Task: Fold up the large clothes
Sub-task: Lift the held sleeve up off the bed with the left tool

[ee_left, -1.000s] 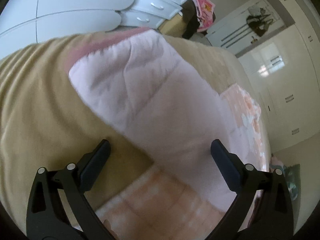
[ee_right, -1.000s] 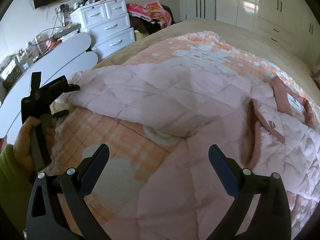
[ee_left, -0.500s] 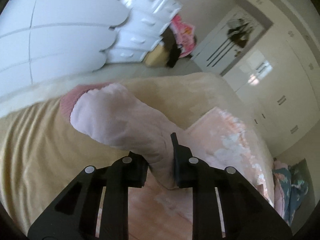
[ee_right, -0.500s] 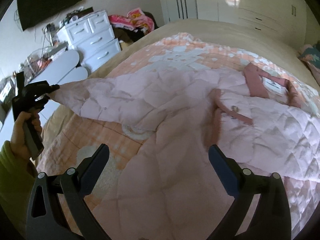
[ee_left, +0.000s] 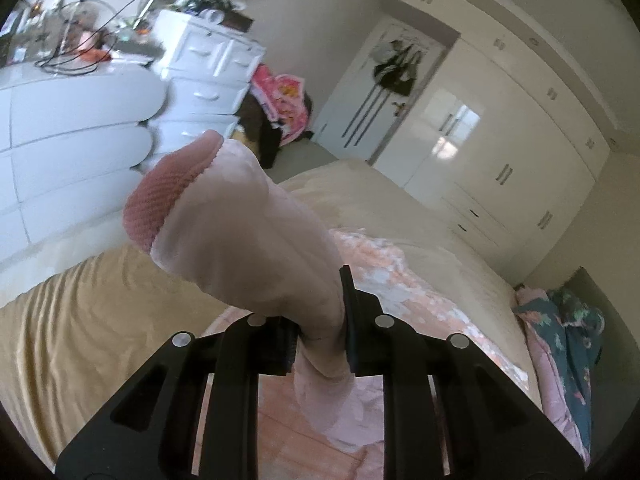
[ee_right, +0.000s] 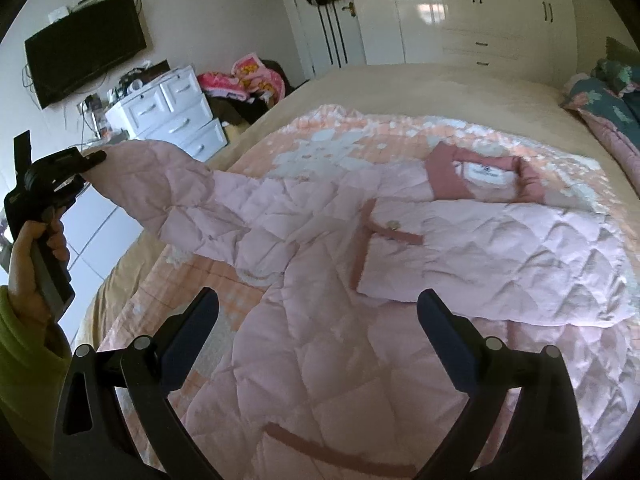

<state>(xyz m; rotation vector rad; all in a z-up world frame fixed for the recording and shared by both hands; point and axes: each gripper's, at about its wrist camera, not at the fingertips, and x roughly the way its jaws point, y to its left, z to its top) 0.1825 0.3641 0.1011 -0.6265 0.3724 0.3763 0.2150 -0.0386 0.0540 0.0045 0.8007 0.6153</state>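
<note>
A pale pink quilted jacket [ee_right: 480, 248] lies spread on the bed, its darker pink collar [ee_right: 444, 176] toward the pillows. My left gripper [ee_left: 320, 320] is shut on the jacket's sleeve [ee_left: 248, 232] just behind the knitted cuff [ee_left: 160, 204] and holds it in the air. In the right wrist view the left gripper [ee_right: 86, 160] sits at the far left in a hand, with the sleeve [ee_right: 168, 188] stretched up off the bed toward it. My right gripper [ee_right: 318, 298] hangs open above the jacket's lower body, nothing between its fingers.
A peach checked blanket [ee_right: 320, 144] lies over the beige bedsheet [ee_right: 400, 80]. White drawers [ee_right: 168, 108] and a clothes pile [ee_right: 248, 80] stand beyond the bed's left side, with a wall TV [ee_right: 88, 48] above. Wardrobes [ee_right: 480, 8] line the far wall. Teal bedding [ee_right: 608, 92] is at the right.
My left gripper went from open over the sleeve to shut on it, then lifted the sleeve off the bed. My right gripper stayed open and moved up and back from the jacket.
</note>
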